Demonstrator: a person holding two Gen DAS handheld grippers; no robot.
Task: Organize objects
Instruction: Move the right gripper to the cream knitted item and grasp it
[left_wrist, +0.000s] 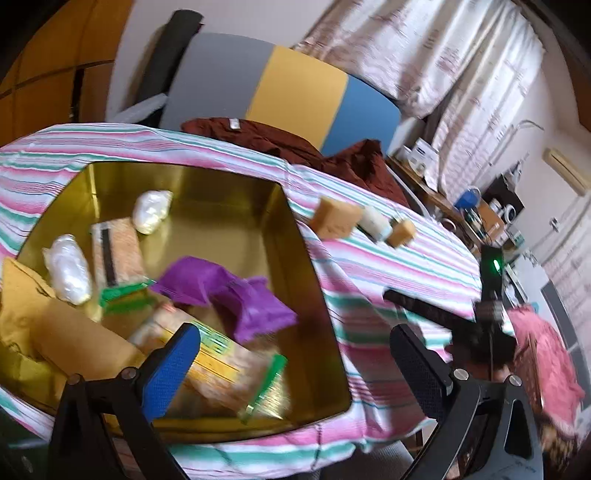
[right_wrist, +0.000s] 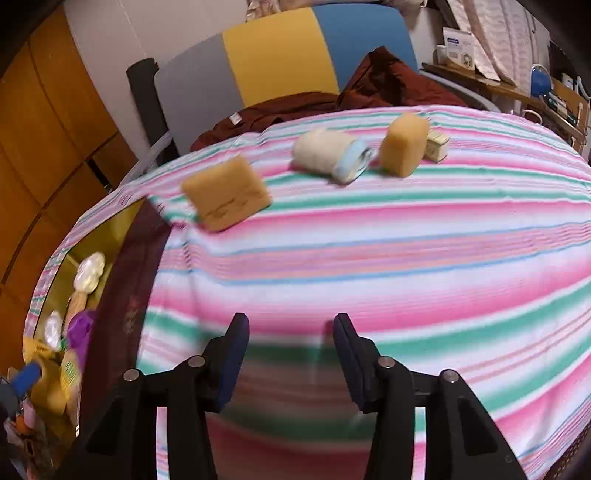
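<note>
Over on the left sits the gold tin (left_wrist: 221, 184), already part filled: two white wrapped bundles (left_wrist: 151, 210), a purple packet (left_wrist: 229, 291), green-edged packs and a yellow pouch lie loose inside it, with bare floor showing toward its far corner. The left gripper (left_wrist: 295, 373) hangs above the tin's near right corner with its tongs spread wide and nothing between them; its blue pad (left_wrist: 170, 373) sits over the packets. Moving right across the striped cloth (right_wrist: 406, 258), the things not yet packed lie in a row near the far edge: a flat tan block (right_wrist: 225, 192) just beside the tin's rim, then a cream roll with a blue end (right_wrist: 328, 151), then an upright tan block (right_wrist: 402, 144) with a small cream box (right_wrist: 437, 146) touching its far side. The right gripper (right_wrist: 291, 354) is low over the cloth, level and pointing at that row, well short of it, tongs apart and empty. I'd judge the next pick is the flat block, being nearest the tin; best to come at it squarely across its narrow sides, close gently since it looks spongy, and lift clear of the rim before setting it in the open corner. Both views are motion-blurred.
</note>
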